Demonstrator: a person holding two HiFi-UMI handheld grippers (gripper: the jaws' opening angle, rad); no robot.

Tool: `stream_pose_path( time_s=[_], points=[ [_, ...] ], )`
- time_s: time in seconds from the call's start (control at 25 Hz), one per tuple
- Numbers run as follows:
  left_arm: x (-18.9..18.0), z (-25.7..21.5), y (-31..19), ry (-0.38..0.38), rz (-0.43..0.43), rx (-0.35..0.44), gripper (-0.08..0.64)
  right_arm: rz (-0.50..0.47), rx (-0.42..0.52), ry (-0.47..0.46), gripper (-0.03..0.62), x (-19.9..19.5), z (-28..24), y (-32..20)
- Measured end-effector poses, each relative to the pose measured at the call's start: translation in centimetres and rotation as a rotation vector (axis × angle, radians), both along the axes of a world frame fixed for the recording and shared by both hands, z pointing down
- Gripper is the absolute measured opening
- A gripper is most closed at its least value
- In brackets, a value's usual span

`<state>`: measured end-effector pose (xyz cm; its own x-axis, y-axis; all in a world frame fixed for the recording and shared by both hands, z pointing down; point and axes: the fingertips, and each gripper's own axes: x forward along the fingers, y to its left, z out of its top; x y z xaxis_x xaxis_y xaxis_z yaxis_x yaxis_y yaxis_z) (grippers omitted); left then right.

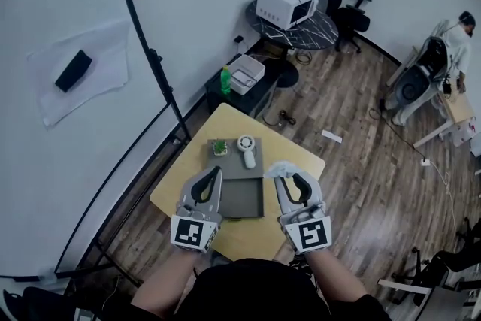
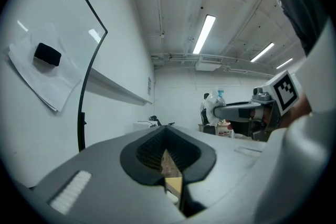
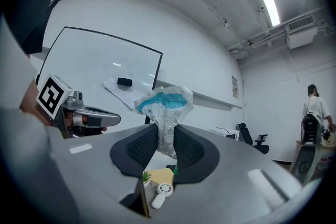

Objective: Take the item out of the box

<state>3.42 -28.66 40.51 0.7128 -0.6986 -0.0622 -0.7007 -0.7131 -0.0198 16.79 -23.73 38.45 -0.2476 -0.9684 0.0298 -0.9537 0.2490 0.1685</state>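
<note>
A flat grey box [image 1: 245, 201] lies open on the yellow table [image 1: 301, 162]. At its far end are a small green plant [image 1: 219, 147] and a white hand fan [image 1: 246, 147]; both also show low in the right gripper view, the plant [image 3: 145, 177] beside the fan [image 3: 164, 190]. My right gripper [image 1: 288, 178] is shut on a crinkled white-and-blue packet [image 3: 164, 107], held up above the box's right edge, the packet [image 1: 276, 170] sticking out past the tips. My left gripper [image 1: 210, 180] hovers over the box's left edge, its jaws together with nothing between them [image 2: 167, 153].
A whiteboard with a black eraser [image 1: 74, 70] fills the left, with a black stand pole [image 1: 154, 60] in front of it. Beyond the table stand a low cabinet with a green bottle [image 1: 225, 79], a round table with a white appliance [image 1: 287, 4], an office chair [image 1: 346, 11] and a person [image 1: 451, 37].
</note>
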Motion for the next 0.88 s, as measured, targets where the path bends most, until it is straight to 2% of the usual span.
stream_pose_path(
  time_s=[0.88],
  points=[
    [-0.59, 0.24, 0.62, -0.012, -0.011, -0.008, 0.000, 0.007, -0.003, -0.001, 0.087, -0.18, 0.52, 0.26]
  ],
)
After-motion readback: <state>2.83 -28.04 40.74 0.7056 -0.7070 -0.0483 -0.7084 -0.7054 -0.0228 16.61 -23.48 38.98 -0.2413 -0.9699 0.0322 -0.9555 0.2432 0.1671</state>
